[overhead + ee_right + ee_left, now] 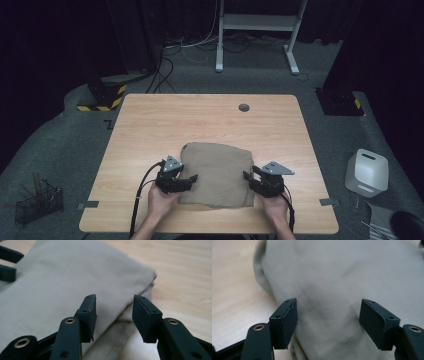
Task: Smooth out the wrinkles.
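A folded tan cloth [216, 172] lies on the wooden table [150, 125], near its front edge. My left gripper [190, 178] sits at the cloth's left edge, open, with its tips over the fabric. In the left gripper view its jaws stand wide apart above the grey-tan cloth [337, 277], nothing pinched. My right gripper [248, 176] is at the cloth's right edge, open. In the right gripper view the folded layers of the cloth [75, 277] run between and below its jaws, whose pads are clear of the fabric. The left gripper's tips [7, 265] show across the cloth.
A round grommet hole [243, 107] sits near the table's far edge. A white box [366, 172] stands on the floor at the right, a wire basket [39, 202] at the left. Cables and a white frame [257, 22] lie beyond the table.
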Action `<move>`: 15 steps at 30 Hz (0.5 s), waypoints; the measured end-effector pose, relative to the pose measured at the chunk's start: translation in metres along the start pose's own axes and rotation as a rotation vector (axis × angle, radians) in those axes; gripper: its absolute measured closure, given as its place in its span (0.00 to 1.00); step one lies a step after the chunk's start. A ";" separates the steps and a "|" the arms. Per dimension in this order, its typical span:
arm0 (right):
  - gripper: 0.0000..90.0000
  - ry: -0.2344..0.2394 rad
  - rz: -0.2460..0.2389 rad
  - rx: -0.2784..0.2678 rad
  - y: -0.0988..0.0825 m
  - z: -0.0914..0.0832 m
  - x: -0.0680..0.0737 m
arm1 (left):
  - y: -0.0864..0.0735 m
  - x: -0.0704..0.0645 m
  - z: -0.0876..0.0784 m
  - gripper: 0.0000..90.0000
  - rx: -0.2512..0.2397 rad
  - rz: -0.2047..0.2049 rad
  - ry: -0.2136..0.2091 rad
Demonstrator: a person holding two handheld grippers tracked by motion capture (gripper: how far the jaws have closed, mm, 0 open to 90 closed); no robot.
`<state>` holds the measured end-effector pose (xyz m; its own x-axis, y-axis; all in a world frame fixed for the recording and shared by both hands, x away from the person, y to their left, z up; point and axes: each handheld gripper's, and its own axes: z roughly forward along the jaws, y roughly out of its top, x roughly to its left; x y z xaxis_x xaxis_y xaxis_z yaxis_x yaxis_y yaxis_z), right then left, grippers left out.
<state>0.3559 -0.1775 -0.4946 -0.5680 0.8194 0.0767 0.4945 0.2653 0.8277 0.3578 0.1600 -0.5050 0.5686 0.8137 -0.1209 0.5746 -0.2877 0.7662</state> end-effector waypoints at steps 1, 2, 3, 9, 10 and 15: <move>0.60 0.000 -0.003 0.013 -0.003 0.002 0.001 | -0.003 0.001 0.002 0.35 0.003 -0.004 0.001; 0.60 -0.001 -0.004 0.021 -0.007 0.003 0.002 | -0.006 0.001 0.003 0.35 0.001 -0.016 -0.001; 0.59 0.000 0.006 0.031 -0.010 0.005 0.002 | -0.008 0.001 0.003 0.35 0.000 -0.023 -0.002; 0.58 -0.016 -0.012 0.061 -0.014 0.012 0.006 | -0.007 0.001 0.013 0.36 0.011 -0.023 0.013; 0.58 -0.019 -0.011 0.067 -0.013 0.015 0.005 | -0.005 0.001 0.016 0.36 0.010 -0.020 0.017; 0.57 -0.036 -0.022 0.079 -0.005 0.029 -0.002 | 0.002 0.009 0.026 0.36 -0.008 -0.050 0.032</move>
<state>0.3742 -0.1659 -0.5150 -0.5563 0.8301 0.0379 0.5334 0.3217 0.7823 0.3792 0.1533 -0.5215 0.5196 0.8430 -0.1391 0.5970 -0.2417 0.7650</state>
